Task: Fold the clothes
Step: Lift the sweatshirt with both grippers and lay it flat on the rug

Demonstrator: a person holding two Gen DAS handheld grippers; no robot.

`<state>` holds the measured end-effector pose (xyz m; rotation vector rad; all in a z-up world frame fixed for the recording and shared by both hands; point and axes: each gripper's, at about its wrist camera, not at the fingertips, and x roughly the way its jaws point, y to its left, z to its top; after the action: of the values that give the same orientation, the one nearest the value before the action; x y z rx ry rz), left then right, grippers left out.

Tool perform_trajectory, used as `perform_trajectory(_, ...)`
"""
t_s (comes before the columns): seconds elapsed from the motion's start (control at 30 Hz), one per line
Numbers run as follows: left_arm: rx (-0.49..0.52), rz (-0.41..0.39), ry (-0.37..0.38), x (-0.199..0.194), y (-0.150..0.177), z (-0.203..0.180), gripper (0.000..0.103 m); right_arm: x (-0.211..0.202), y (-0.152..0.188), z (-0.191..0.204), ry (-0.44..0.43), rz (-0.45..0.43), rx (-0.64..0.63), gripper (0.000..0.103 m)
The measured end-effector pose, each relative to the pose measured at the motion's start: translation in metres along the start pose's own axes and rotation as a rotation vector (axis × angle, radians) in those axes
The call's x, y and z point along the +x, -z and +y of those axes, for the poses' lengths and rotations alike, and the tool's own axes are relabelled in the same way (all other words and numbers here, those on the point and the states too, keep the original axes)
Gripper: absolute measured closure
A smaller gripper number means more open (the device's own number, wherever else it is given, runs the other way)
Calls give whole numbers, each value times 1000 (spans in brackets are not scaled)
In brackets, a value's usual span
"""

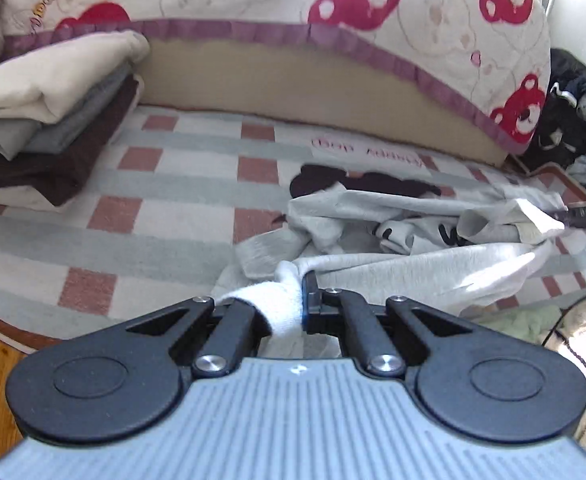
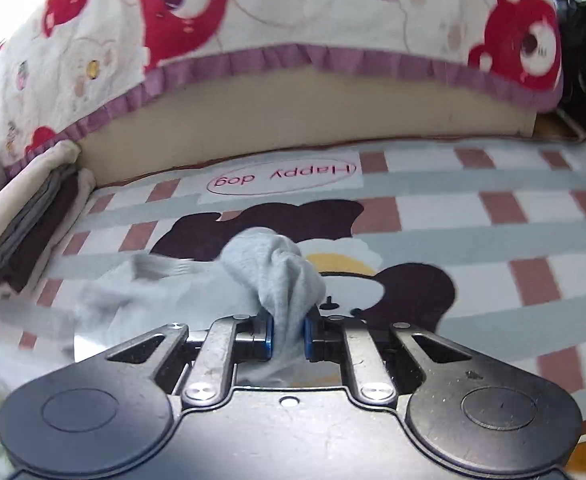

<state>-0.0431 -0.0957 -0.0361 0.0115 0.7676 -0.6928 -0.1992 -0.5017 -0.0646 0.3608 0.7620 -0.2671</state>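
Observation:
A light grey garment (image 1: 393, 256) lies crumpled on the checked rug (image 1: 133, 208), stretched between both grippers. My left gripper (image 1: 289, 300) is shut on a bunched end of the garment. The fabric wraps over its left finger. My right gripper (image 2: 288, 336) is shut on another bunched part of the grey garment (image 2: 277, 272), held just above the rug (image 2: 493, 240). The right gripper's fingers (image 1: 585, 216) show at the far right of the left wrist view, pinching the cloth.
A stack of folded clothes (image 1: 45, 120), cream over grey over brown, sits on the rug at the left; it also shows in the right wrist view (image 2: 29, 224). A bed with a bear-print cover (image 1: 413, 20) runs behind. A dark heap of clothes (image 1: 573, 120) lies at the right.

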Motion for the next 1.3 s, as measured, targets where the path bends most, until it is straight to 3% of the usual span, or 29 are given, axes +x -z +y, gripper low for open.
perform_trajectory(0.1,16,6,-7,-6,6,-1,101,0,13,-5,-25,66,9,87)
perform_trajectory(0.23,3,79,-38,9,14,5,101,35,42,-17,-46,194,81,86)
perform_trajectory(0.27,39,102,-65,19,14,3,101,49,46,-20,-55,230,107,87)
perform_trajectory(0.33,149,147,-124,43,7,-2,101,76,37,-19,-68,275,113,87)
perform_trajectory(0.43,227,109,-119,64,-50,2,101,92,-13,7,-79,197,39,90)
perform_trajectory(0.47,248,83,-120,68,-72,3,101,84,-40,23,-42,93,-19,90)
perform_trajectory(0.53,253,-73,-142,52,-135,-1,101,55,-96,62,37,-177,-166,90)
perform_trajectory(0.67,261,-429,-207,-28,-245,-22,101,-39,-192,94,8,-535,-74,90)
perform_trajectory(0.77,261,-641,-241,-97,-278,-37,101,-112,-203,111,71,-800,-115,90)
perform_trajectory(0.83,219,-685,-199,-128,-279,-37,101,-141,-196,108,20,-832,-86,90)
perform_trajectory(0.97,118,-608,-136,-129,-235,-19,101,-129,-148,94,-20,-732,-52,88)
perform_trajectory(1.07,32,-447,-164,-83,-173,9,101,-73,-90,73,-10,-577,-23,67)
perform_trajectory(1.1,4,-387,-178,-66,-151,19,101,-46,-71,65,4,-507,-5,66)
perform_trajectory(1.23,-117,-82,-187,29,-65,70,101,73,5,6,125,-84,111,65)
perform_trajectory(1.3,-141,62,-202,71,-26,84,101,109,28,-21,189,82,168,65)
